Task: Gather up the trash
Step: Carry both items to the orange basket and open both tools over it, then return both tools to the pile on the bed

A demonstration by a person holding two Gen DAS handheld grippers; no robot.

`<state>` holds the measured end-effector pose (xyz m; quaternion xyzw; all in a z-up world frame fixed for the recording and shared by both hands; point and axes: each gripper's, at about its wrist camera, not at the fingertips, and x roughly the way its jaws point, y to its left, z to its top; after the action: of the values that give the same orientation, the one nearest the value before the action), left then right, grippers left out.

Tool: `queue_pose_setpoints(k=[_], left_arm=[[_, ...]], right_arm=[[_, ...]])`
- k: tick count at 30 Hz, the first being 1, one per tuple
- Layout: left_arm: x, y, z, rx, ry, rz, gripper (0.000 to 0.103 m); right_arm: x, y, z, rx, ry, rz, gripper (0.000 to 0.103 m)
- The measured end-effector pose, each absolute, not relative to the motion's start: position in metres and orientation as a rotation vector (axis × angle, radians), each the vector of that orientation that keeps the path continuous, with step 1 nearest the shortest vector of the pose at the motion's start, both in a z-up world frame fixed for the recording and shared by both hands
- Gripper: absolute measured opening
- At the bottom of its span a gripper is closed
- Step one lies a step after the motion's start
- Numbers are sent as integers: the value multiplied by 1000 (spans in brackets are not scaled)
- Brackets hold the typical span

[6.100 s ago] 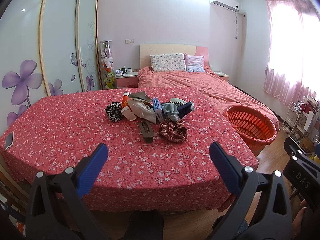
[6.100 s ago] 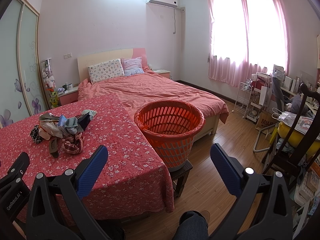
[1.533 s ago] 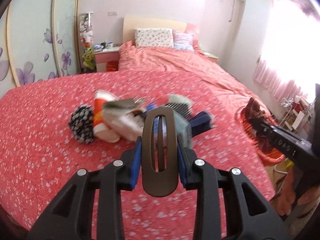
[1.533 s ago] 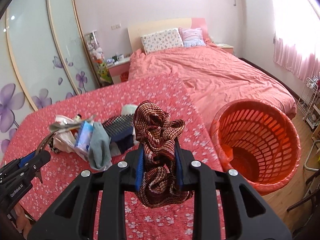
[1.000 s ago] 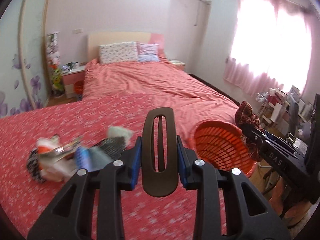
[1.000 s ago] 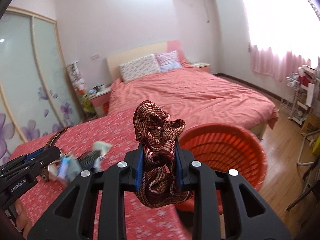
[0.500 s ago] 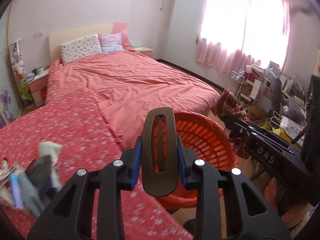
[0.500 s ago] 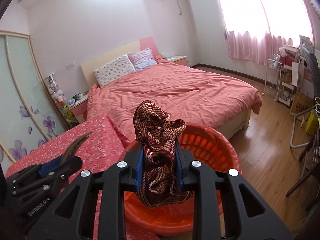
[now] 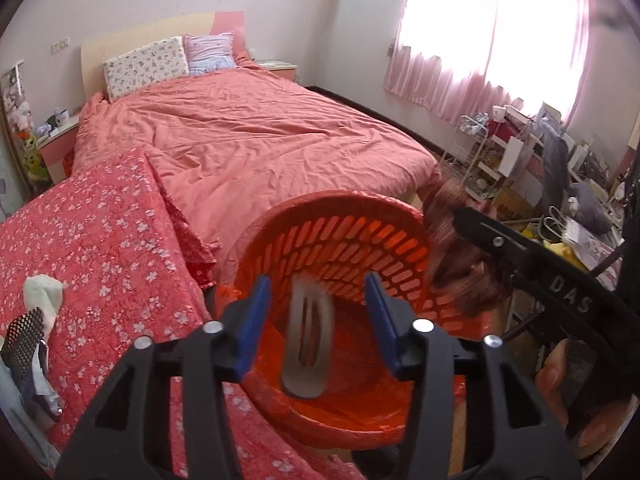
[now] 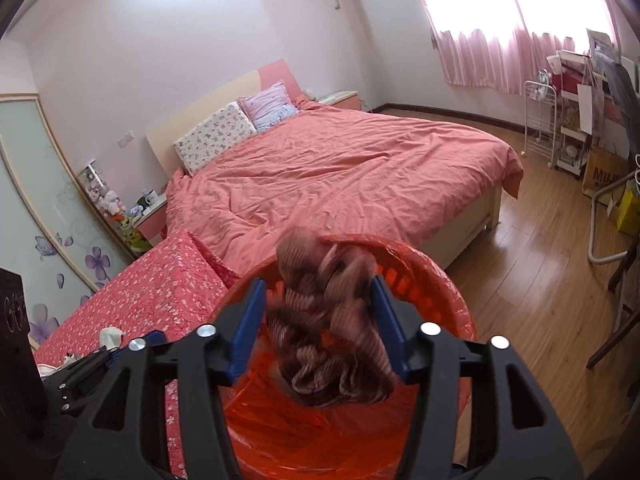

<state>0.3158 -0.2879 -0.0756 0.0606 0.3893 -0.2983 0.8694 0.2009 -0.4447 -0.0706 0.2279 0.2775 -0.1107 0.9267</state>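
Both grippers are poised over the orange basket (image 9: 352, 236), the landmark for all positions given here.

Left gripper (image 9: 316, 318): its jaws are opening, the blue pads standing clear on either side of a dark oval hair clip (image 9: 307, 344). The clip is blurred, touches neither pad, and lies between them above the basket's interior. Nothing is gripped.

Right gripper (image 10: 320, 320): its jaws are likewise opening. A brown patterned scrunchie (image 10: 328, 328) sits between the pads, blurred, directly over the basket's mouth; whether the pads still touch its sides cannot be told with certainty, but no firm grip is evident. In the left wrist view the same scrunchie appears just beyond the basket's right rim, at the tip of the right gripper.

Basket: slotted plastic wall, with a shiny orange liner visible on its floor. It stands between the floral red tablecloth (image 9: 100, 248), which lies to its left, and the wooden floor (image 10: 540, 280) to its right. The bed (image 9: 248, 140) with salmon cover extends behind it.

Remaining items: a small heap (image 9: 32, 332) stays on the tablecloth, well to the left of the basket, including a pale cloth and a dark mesh-patterned piece. A person's hand (image 9: 576, 396) holds the right gripper's handle, to the right of the basket.
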Motion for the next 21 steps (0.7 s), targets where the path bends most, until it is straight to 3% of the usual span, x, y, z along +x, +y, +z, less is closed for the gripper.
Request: queue_pose_setpoints(k=[11, 21], left_arm=[[307, -231, -67, 146, 771, -507, 51], [276, -130, -41, 114, 723, -368, 62]], right_arm=[[185, -424, -48, 345, 538, -281, 61], [193, -361, -34, 261, 555, -181, 62]])
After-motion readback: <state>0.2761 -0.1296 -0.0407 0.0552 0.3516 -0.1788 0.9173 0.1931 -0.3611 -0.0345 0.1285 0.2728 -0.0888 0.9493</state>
